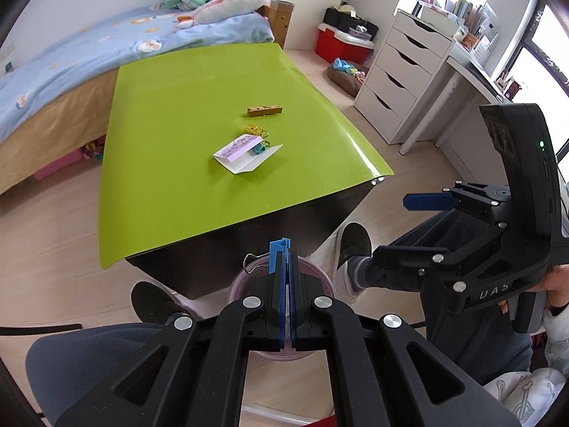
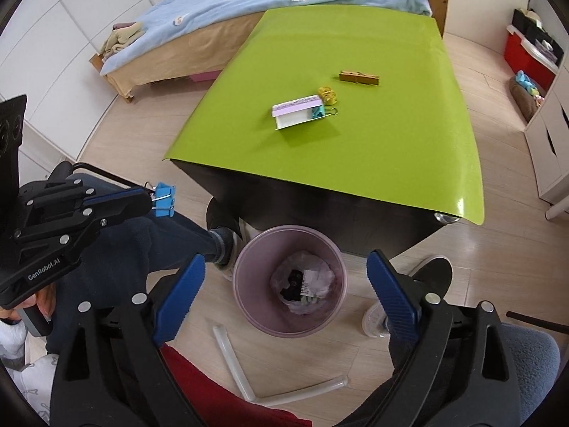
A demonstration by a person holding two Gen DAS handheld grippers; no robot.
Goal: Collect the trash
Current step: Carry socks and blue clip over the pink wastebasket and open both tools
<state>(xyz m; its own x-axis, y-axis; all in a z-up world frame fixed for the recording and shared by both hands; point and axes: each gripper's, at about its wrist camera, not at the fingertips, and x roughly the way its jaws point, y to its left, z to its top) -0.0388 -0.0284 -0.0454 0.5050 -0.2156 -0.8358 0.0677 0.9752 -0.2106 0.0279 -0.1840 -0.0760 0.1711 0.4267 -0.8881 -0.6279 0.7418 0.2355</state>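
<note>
While the person sat by the green table (image 2: 355,163), the left gripper (image 2: 151,201) was squeezed tight on a small blue clip (image 2: 164,195). It held the clip up in the air, out to the left of the pink bin (image 2: 249,249), most likely so the clip could go into the bin next. The clip was bright blue with thin silver wire handles, and one wire loop stuck out past the closed jaws. Next came the bin, which stood on the floor just in front of the table, between the person's feet. Inside it lay crumpled white paper and some dark bits, so some trash was already in there. The right gripper (image 2: 286,290) hung right above the bin with its blue fingers (image 2: 393,297) spread wide and nothing between them. It looked as if it was placed there for dropping things in. Up on the table sat more things to pick up: a folded white and purple paper (image 2: 293,112) with a teal clip (image 2: 316,112) on it, a gold clip (image 2: 328,95) touching it, and a wooden peg (image 2: 359,77) a bit farther off to the right.
</note>
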